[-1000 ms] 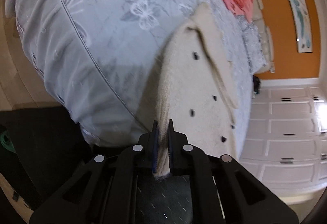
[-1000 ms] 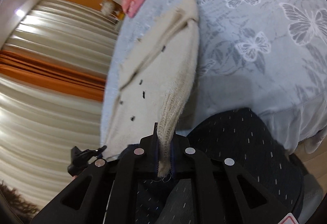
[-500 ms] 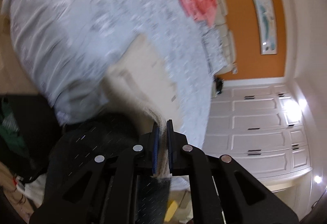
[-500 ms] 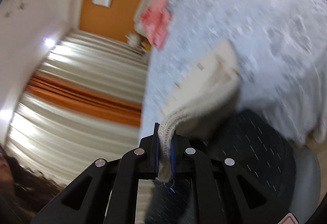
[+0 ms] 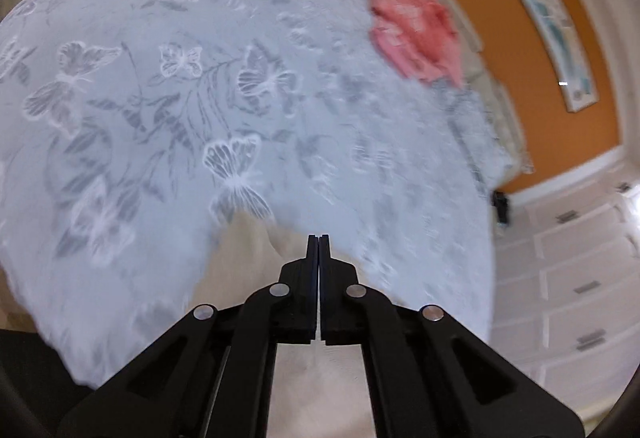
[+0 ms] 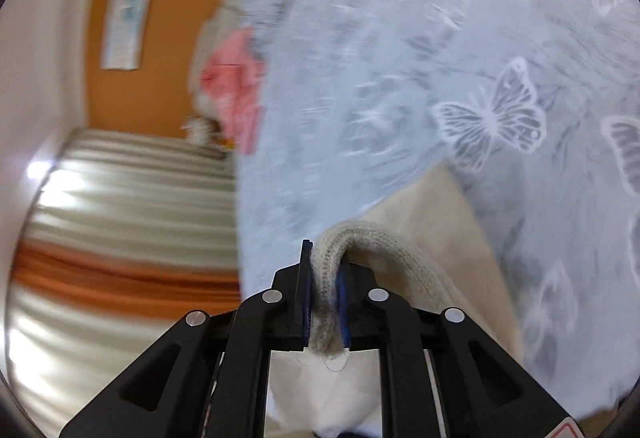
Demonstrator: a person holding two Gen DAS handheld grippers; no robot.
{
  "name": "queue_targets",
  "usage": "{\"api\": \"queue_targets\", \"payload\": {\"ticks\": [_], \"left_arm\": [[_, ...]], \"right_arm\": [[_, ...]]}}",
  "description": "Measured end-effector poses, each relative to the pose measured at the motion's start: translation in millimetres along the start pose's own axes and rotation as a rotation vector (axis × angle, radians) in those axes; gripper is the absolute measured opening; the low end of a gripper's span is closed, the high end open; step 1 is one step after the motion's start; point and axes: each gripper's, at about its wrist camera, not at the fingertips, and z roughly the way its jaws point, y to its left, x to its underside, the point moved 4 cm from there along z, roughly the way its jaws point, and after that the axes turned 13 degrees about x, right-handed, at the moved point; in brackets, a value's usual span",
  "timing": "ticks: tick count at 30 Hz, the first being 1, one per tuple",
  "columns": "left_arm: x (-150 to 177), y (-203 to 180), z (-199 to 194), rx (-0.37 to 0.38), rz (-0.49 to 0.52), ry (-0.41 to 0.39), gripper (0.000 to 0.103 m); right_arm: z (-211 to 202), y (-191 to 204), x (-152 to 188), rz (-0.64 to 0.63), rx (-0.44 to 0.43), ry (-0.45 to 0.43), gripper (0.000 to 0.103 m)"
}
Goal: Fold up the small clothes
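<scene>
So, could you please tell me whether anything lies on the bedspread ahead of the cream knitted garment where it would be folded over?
Nothing visible does: the butterfly-print grey bedspread ahead of the cream knitted garment is bare; the pink cloth lies far off.
</scene>
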Motion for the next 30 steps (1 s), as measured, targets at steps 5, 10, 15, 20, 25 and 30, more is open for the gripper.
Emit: {"api": "queue_targets", "payload": {"ticks": [5,10,15,20,25,30], "left_arm": [[0,22,53,-0.008,-0.044,0.086,0.004],[46,9,74,-0.048,0.164,0.263,0.061],[71,17,115,-0.051,0.209,0.363,0.028],[68,7,102,0.012,0.227,0.325,0.0],[10,-27,47,0.05,0.305,0.107,0.0],[5,-28,58,0.028,0.336,0.196,0.003]], "right_arm": [[57,-23,-23,0.086,0.066,0.07,0.017],[64,-31,-13,-0.026,0.092,0.097,0.024],[59,-40,-6,-0.021,0.074,0.101,0.024],[39,-17,-5,-0.096,0.069,0.071,0.024],[8,24,-13,-0.193,-0.017,0.008,0.024],[14,30,-18,-0.19,0.027,-0.003,0.023]]}}
